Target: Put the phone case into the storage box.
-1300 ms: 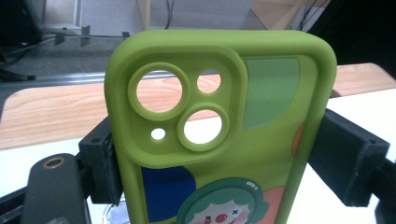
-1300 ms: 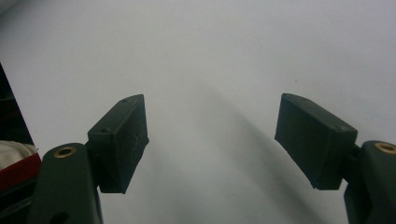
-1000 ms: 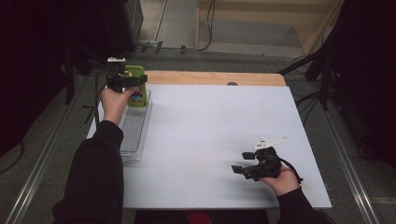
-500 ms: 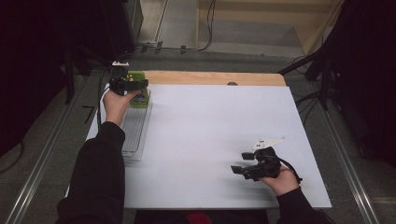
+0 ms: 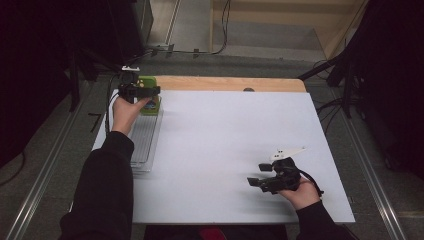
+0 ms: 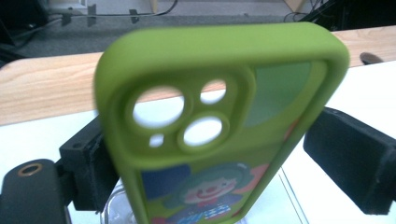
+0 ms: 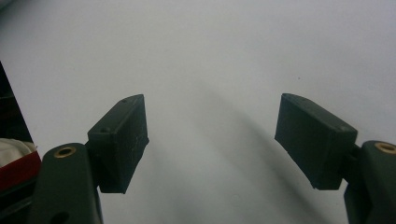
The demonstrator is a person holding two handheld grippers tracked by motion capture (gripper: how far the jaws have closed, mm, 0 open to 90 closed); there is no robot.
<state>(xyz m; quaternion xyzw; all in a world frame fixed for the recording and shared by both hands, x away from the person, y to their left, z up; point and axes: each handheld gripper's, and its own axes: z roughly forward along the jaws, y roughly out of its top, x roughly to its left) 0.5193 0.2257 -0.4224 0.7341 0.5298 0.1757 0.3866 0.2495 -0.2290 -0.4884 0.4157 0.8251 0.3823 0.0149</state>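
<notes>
While the left gripper (image 5: 142, 93) is hovering at the table's far left corner, its jaws have just been opening around the green phone case (image 5: 149, 102), apparently releasing it above the clear tray (image 5: 142, 145). Up close, the phone case (image 6: 224, 135) is standing between parted pads, the right one clear of it. The right gripper (image 7: 212, 140) is waiting, gaping and empty, over the open white tabletop (image 7: 224, 46).

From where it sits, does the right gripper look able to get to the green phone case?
Probably yes: bare white table lies between the right gripper and the green phone case, though the case stands across the table between the left gripper's jaws.
</notes>
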